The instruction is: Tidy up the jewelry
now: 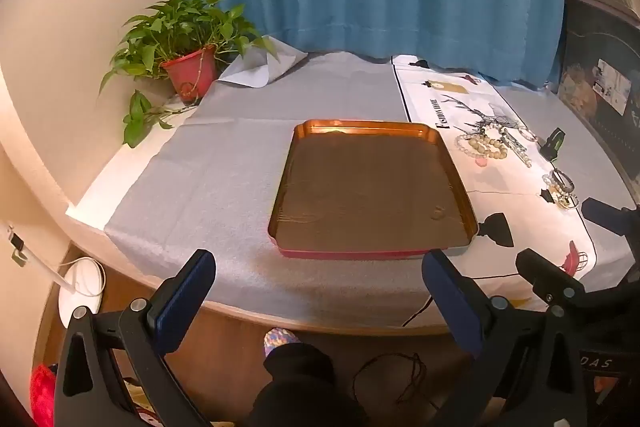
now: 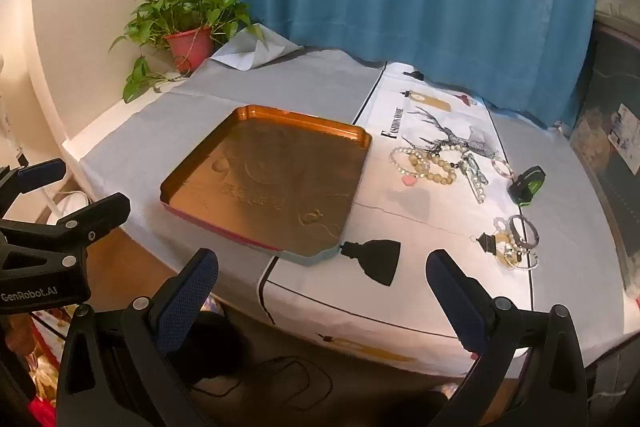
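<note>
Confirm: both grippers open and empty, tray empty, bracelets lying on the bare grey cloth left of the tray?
Not quite. The bracelets lie on the white printed cloth right of the tray, per the right wrist view. Both grippers are open and empty; the tray is empty.

Black capital letters reading "FASHION HOME" run along the white printed cloth (image 2: 400,227), just beside its drawing of a stag's head; the print also shows in the left wrist view (image 1: 492,187). White lettering reading "GenRobot.AI" stands on the black plastic body of the left gripper (image 2: 56,187), seen at the left edge of the right wrist view. Faint raised characters mark the floor of the copper-coloured metal tray (image 2: 256,115), too blurred to read.
</note>
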{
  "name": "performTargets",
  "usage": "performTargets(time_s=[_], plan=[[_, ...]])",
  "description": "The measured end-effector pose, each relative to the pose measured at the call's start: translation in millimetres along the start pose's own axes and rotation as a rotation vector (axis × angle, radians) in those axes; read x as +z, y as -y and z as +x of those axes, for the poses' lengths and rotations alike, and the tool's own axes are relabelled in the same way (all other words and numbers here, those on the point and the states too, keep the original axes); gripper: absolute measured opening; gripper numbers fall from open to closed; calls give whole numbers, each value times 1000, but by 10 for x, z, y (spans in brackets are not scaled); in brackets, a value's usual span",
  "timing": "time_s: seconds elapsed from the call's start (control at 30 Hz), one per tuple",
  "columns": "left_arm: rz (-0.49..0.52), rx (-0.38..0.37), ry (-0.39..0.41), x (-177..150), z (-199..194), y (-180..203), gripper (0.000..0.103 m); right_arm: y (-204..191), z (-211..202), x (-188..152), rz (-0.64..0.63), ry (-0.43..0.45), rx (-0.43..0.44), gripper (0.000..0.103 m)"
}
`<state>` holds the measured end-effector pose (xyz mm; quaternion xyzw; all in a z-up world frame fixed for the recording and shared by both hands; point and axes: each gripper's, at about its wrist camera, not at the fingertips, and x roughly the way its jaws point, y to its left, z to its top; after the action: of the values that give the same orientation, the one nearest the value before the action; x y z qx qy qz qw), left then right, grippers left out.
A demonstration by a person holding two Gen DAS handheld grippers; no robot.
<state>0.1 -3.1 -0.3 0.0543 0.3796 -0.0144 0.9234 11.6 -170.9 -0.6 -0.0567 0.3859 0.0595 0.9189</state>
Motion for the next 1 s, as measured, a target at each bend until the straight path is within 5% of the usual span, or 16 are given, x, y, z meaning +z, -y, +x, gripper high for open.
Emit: performTargets(time_s=[1.0], plan=[[-17,-19,7,21,-114,-56,103,22,-64,-43,32,-12,26,103]])
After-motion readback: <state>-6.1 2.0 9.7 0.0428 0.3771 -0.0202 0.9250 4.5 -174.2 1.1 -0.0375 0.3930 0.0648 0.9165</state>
